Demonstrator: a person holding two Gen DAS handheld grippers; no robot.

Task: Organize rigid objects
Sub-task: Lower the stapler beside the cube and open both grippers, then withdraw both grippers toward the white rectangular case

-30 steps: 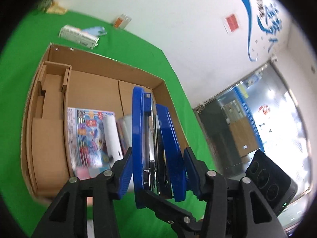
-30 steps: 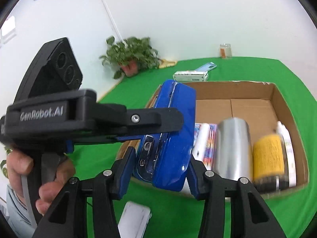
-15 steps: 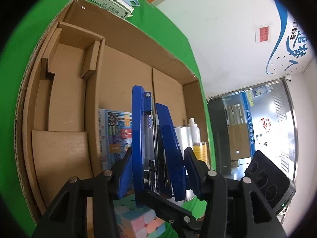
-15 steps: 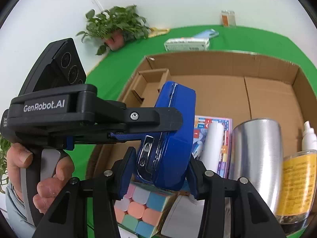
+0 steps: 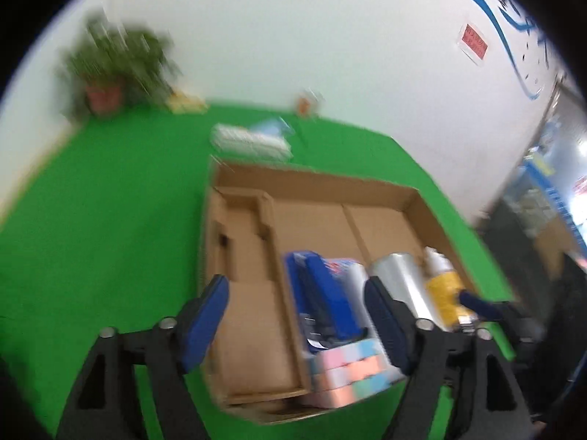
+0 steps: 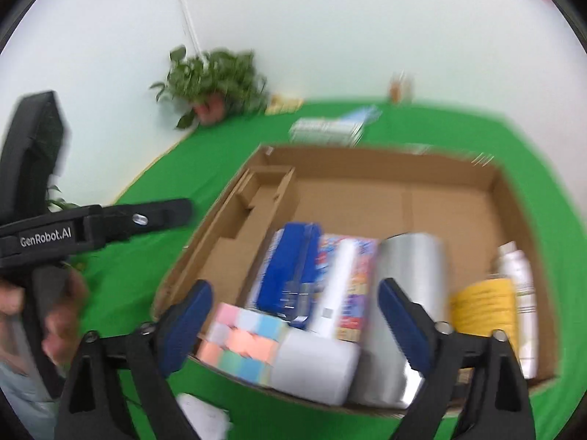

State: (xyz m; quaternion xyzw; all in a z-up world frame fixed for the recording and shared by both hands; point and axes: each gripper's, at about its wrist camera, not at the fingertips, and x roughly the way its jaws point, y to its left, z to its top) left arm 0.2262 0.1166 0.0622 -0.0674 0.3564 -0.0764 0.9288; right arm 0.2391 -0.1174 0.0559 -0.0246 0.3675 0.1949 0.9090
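Observation:
The blue case (image 5: 323, 300) lies inside the cardboard box (image 5: 370, 187), on a colourful printed pack, just behind the pastel puzzle cube (image 5: 352, 366). It also shows in the right wrist view (image 6: 290, 275), in the box (image 6: 381, 157), next to a white tube (image 6: 337, 286). My left gripper (image 5: 297, 322) is open and empty above the box's near edge. My right gripper (image 6: 293, 326) is open and empty above the cube (image 6: 242, 344). The left gripper's body shows at the left of the right wrist view (image 6: 88, 220).
In the box are a silver tumbler (image 6: 407, 286), a yellow jar (image 6: 480, 304), a white bottle (image 6: 517, 278) and a white roll (image 6: 315, 366). A carton (image 6: 326, 130), a small jar (image 6: 400, 86) and a potted plant (image 6: 212, 80) stand behind the box on the green table.
Both grippers held the blue case before; now both have opened and pulled back. The case lies in the box.

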